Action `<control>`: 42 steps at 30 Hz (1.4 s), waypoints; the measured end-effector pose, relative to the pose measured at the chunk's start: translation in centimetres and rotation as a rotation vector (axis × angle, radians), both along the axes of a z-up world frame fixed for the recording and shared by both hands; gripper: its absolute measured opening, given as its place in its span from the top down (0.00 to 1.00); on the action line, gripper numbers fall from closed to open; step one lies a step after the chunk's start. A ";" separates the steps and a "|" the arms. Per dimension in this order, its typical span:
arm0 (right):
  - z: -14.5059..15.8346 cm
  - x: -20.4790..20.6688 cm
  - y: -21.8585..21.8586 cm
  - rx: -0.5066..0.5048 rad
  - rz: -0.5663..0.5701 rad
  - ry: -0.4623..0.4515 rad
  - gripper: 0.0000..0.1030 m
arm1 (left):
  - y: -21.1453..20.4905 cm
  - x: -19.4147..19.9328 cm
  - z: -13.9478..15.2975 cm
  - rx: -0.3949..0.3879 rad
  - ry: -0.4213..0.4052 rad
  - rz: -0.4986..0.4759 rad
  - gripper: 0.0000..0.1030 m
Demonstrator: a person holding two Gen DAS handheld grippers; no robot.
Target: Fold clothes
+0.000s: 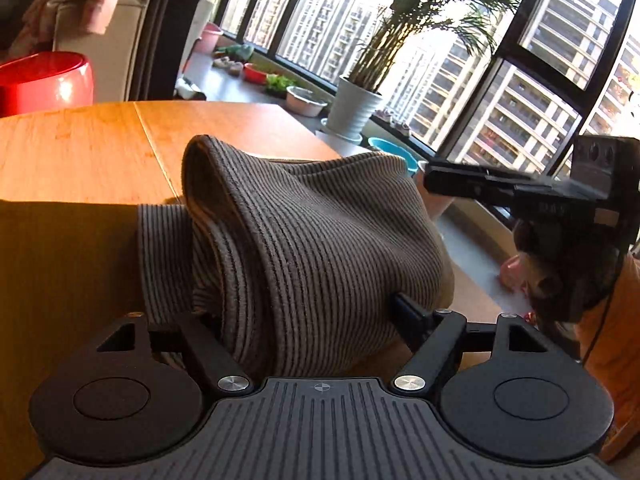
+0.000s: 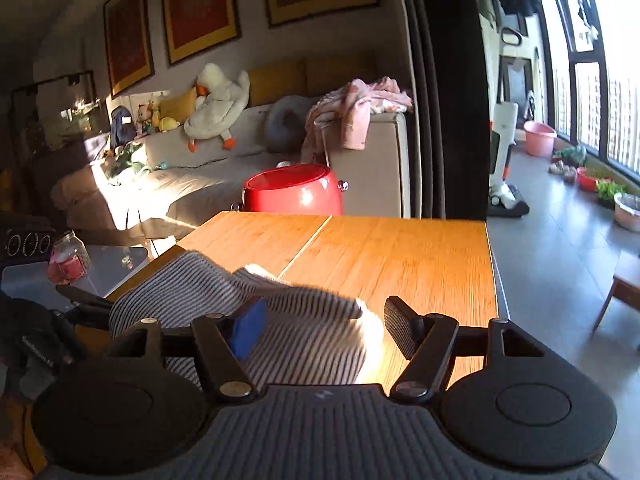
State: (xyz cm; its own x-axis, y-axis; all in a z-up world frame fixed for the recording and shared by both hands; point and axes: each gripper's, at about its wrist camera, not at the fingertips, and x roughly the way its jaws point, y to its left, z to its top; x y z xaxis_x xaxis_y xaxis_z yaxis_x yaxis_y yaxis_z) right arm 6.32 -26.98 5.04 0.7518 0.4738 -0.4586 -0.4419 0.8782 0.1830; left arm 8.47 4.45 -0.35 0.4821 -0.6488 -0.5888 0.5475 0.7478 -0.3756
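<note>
1. The orange-brown wooden table with a seam down its top (image 2: 400, 252) is my work surface; its far half is bare, so I judge that the place to lay the fold flat.
2. The brown-and-grey ribbed striped knit garment (image 1: 304, 248) is bunched at the near edge of the table, part lifted in a hump and part trailing over the edge towards me.
3. My left gripper (image 1: 304, 320) has the knit bulging thickly between its fingers; they stand fairly wide, so I cannot tell whether they pinch it or merely cradle it. I should confirm a firm bite on one layer's edge, not the whole wad.
4. My right gripper (image 2: 320, 328) is spread apart, cloth lying between the fingers, not clamped. I should close on the hem (image 2: 360, 306), then draw both hands apart to flatten it.
</note>
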 end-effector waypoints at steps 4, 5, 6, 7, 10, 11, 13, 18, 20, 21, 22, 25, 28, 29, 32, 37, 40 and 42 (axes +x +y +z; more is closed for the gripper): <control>-3.2 -0.5 -1.4 0.113 -0.067 0.100 0.33 | 0.4 0.0 0.1 -0.009 0.002 0.014 0.27; -3.8 -0.1 -1.5 0.150 -0.076 0.130 0.36 | 0.6 0.0 0.3 -0.018 -0.001 0.024 0.37; -4.1 0.3 -1.3 0.165 -0.065 0.152 0.61 | 0.9 -0.1 0.6 -0.026 -0.009 0.036 0.42; -3.9 0.5 -0.9 0.165 -0.038 0.153 0.77 | 1.3 -0.1 1.0 -0.032 -0.025 0.050 0.48; -3.7 3.1 0.5 0.129 -0.055 0.155 0.83 | 2.5 0.1 2.2 -0.051 -0.068 0.091 0.50; -3.6 4.0 1.0 0.117 -0.062 0.156 0.83 | 2.8 0.7 2.3 -0.057 -0.070 0.108 0.50; -3.5 5.8 2.0 0.093 -0.076 0.158 0.83 | 3.2 2.1 2.0 -0.060 -0.053 0.152 0.49; -5.5 9.6 3.9 0.035 -0.133 0.167 0.72 | 4.4 4.7 0.5 -0.054 0.008 0.249 0.35; -6.9 10.2 4.1 0.038 -0.155 0.171 0.62 | 5.5 4.5 0.8 -0.055 0.013 0.282 0.34; -7.0 10.2 4.0 0.053 -0.157 0.170 0.62 | 5.9 4.3 1.2 -0.047 0.002 0.301 0.34; -7.0 10.0 4.0 0.054 -0.154 0.166 0.62 | 6.2 4.1 1.8 -0.029 -0.025 0.325 0.35; -6.7 9.4 4.2 0.005 -0.149 0.132 0.60 | 6.6 3.4 4.4 -0.004 -0.146 0.376 0.41; -6.3 8.8 4.4 -0.014 -0.149 0.104 0.60 | 5.2 2.9 7.1 -0.015 -0.259 0.336 0.40; -6.1 8.7 4.4 -0.008 -0.152 0.103 0.59 | 4.2 2.9 7.9 -0.011 -0.293 0.304 0.39; -5.0 7.4 3.7 0.032 -0.172 0.115 0.57 | 0.8 4.3 8.2 0.058 -0.339 0.186 0.34; -3.2 1.7 1.7 0.194 -0.130 0.149 0.42 | -1.4 9.6 3.7 0.292 -0.293 0.226 0.42; -4.0 -1.0 1.6 0.310 -0.055 0.252 0.37 | 0.0 12.3 1.3 0.284 -0.206 0.255 0.36; -5.4 -0.6 2.6 0.400 -0.031 0.347 0.34 | 1.2 13.2 0.4 0.227 -0.152 0.273 0.30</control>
